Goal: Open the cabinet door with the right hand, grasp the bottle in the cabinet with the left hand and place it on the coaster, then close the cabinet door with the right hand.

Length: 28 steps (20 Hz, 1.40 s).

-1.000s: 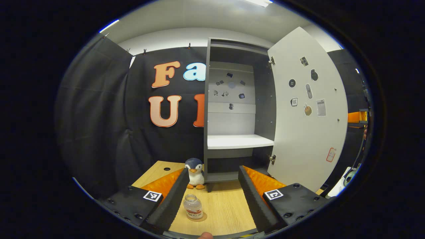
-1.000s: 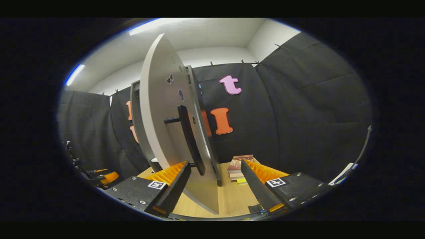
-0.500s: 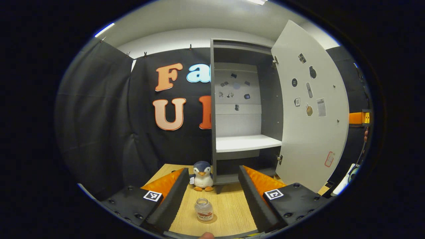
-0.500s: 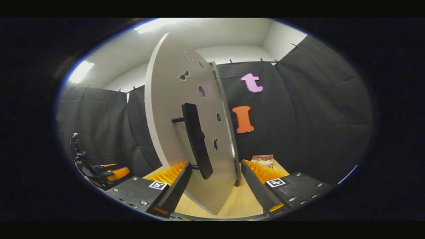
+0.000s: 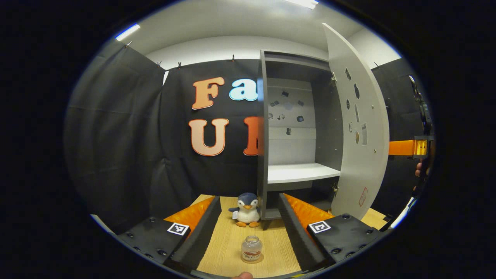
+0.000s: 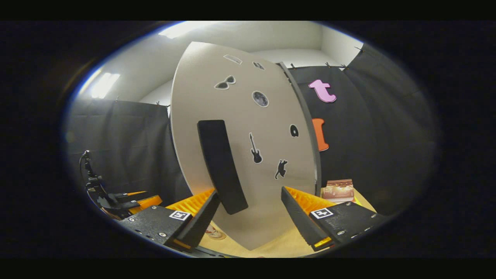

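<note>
Bottle (image 5: pixel 251 249) upright on coaster (image 5: pixel 252 259); both tongs spread, right tongs (image 6: pixel 250 217) facing cabinet door (image 6: pixel 248 155).

cabinet door (image 6: pixel 248 155): swung further toward shut | right gripper (image 6: pixel 250 209): now faces its handle (image 6: pixel 221 166)

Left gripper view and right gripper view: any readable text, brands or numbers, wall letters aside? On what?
No text reads clearly.
Label on the bottle: a printed band, too blurred to read.
Inner face of the cabinet door: a printed slip and small stickers, too small to read.
Outer face of the door, right gripper view: picture stickers such as a guitar and sunglasses, no words.
Cover of the books: blurred, unreadable.
</note>
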Each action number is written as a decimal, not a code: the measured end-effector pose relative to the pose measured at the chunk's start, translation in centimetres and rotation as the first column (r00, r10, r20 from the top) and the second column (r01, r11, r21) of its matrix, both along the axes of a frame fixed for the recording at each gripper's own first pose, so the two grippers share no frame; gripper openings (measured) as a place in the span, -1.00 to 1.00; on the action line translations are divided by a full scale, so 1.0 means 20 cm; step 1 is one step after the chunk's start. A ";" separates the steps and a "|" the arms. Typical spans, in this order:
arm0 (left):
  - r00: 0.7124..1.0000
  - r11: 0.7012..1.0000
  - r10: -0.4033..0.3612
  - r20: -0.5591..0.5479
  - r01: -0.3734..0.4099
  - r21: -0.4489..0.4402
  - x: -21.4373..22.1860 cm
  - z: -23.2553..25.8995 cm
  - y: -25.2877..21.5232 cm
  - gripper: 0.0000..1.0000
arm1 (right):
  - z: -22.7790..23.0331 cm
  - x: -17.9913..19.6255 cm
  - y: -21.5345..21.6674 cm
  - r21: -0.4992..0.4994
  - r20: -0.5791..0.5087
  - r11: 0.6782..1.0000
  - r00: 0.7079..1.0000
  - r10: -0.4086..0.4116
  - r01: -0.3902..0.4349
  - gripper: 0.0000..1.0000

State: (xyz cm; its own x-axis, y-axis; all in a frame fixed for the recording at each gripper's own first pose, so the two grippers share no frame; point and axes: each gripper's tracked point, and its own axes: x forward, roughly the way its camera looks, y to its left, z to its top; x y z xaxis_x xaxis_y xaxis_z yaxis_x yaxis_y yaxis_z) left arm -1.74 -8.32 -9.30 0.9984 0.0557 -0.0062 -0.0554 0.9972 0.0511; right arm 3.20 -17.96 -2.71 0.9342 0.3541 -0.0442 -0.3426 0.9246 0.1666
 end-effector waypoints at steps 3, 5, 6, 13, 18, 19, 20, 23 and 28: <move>1.000 1.000 0.014 0.003 -0.014 -0.012 0.03 0.01 0.07 0.92 | 0.00 0.04 0.05 -0.020 0.016 0.999 0.999 0.028 -0.027 0.95; 1.000 1.000 0.021 0.011 -0.021 -0.016 0.05 0.03 0.10 0.92 | 0.00 0.06 0.07 -0.047 0.032 0.998 0.999 0.040 -0.039 0.95; 1.000 1.000 0.021 0.010 -0.021 -0.022 0.07 0.03 0.12 0.92 | 0.01 0.07 0.09 -0.064 0.042 0.997 0.998 0.043 -0.040 0.95; 0.999 0.998 0.029 0.016 -0.029 -0.052 0.16 0.04 0.23 0.93 | 0.01 0.15 0.17 -0.110 0.062 0.994 0.998 0.028 -0.021 0.95; 1.000 0.998 0.022 -0.013 -0.023 -0.058 0.25 -0.01 0.27 0.93 | 0.00 0.20 0.21 -0.113 0.061 0.994 0.998 0.006 0.001 0.94; 0.999 0.998 0.025 -0.023 -0.026 -0.055 0.27 -0.03 0.29 0.93 | 0.00 0.21 0.22 -0.116 0.069 0.993 0.998 -0.014 0.022 0.95; 0.999 0.998 0.025 -0.029 -0.027 -0.054 0.28 -0.04 0.30 0.94 | 0.01 0.21 0.22 -0.123 0.074 0.992 0.997 -0.032 0.041 0.95; 0.999 0.998 0.033 -0.043 -0.035 -0.043 0.31 -0.05 0.34 0.93 | 0.00 0.23 0.22 -0.130 0.075 0.989 0.995 -0.064 0.074 0.95; 0.999 0.999 0.026 -0.037 -0.027 -0.019 0.35 -0.02 0.34 0.93 | -0.01 0.22 0.23 -0.140 0.077 0.981 0.989 -0.122 0.132 0.95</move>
